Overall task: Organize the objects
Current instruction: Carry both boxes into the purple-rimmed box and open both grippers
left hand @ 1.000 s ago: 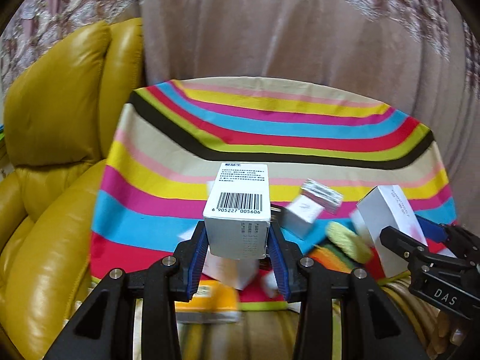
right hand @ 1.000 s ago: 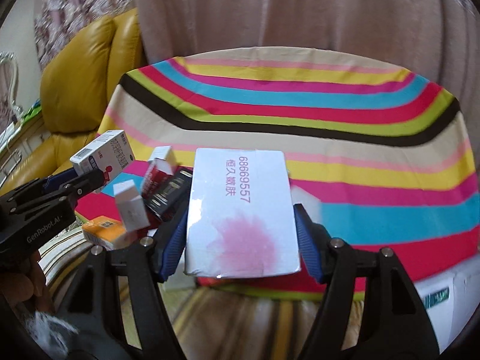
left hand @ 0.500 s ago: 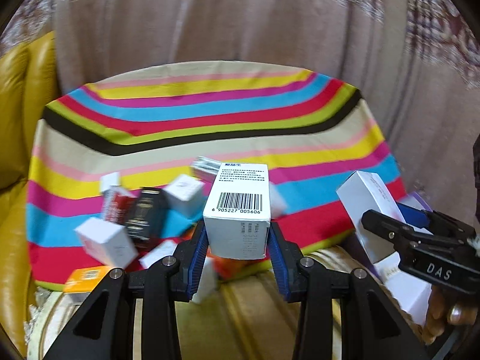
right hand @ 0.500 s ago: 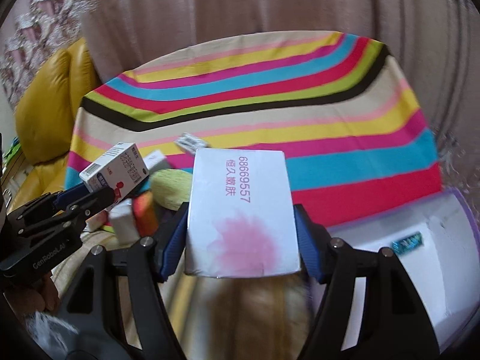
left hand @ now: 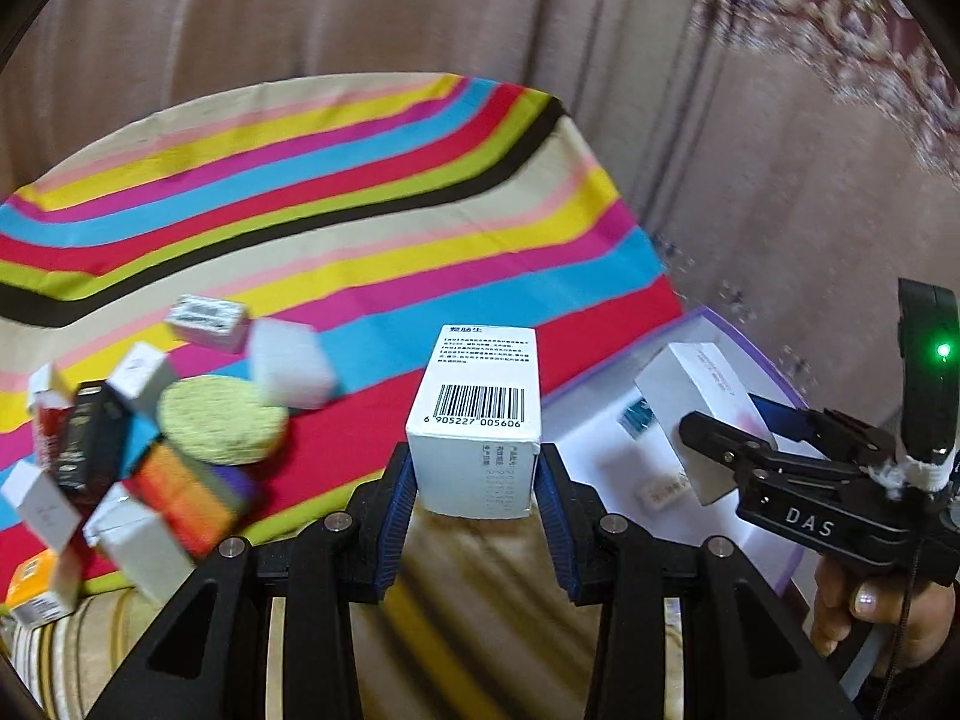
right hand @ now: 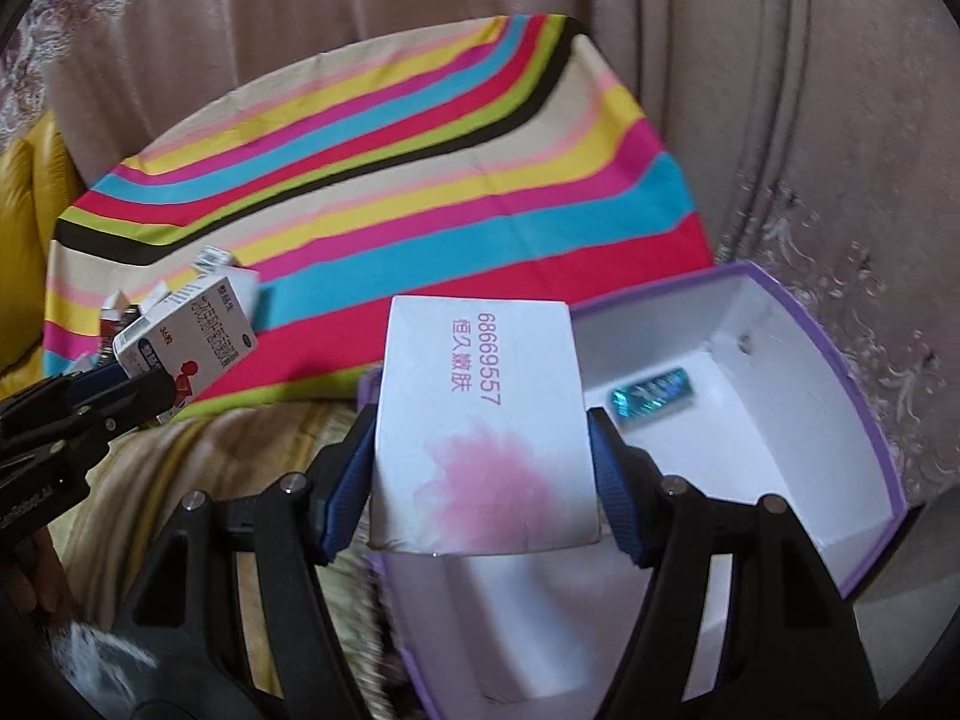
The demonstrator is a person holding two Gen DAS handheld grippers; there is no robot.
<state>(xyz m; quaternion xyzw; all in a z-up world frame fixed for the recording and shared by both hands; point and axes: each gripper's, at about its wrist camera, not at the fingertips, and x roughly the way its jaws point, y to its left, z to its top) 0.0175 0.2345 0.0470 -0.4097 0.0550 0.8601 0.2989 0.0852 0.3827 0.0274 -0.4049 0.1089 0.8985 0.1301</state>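
My left gripper point(left hand: 475, 498) is shut on a small white barcode box point(left hand: 477, 420), held above the front edge of the striped cloth. In the right wrist view that same box point(right hand: 192, 333) shows at the left in the left gripper point(right hand: 129, 387). My right gripper point(right hand: 483, 480) is shut on a wider white box with a pink flower print point(right hand: 480, 426), hanging over the near left corner of an open purple-edged storage box point(right hand: 840, 384). The left wrist view shows the right gripper point(left hand: 729, 429) with its flower box point(left hand: 696, 396) over the storage box point(left hand: 600, 438).
A striped cloth point(left hand: 336, 210) covers the table. A heap of small boxes point(left hand: 90, 450), a round yellow-green sponge point(left hand: 222, 420) and a rainbow block point(left hand: 192, 492) lies at the left. A blue packet point(right hand: 654, 396) lies inside the storage box. Curtains hang behind; a hand point(left hand: 864, 606) holds the right gripper.
Both grippers have swung to the right with their boxes still held. The heap of objects has slid to the left of both views, and the purple-edged storage box has come into view under the right gripper.
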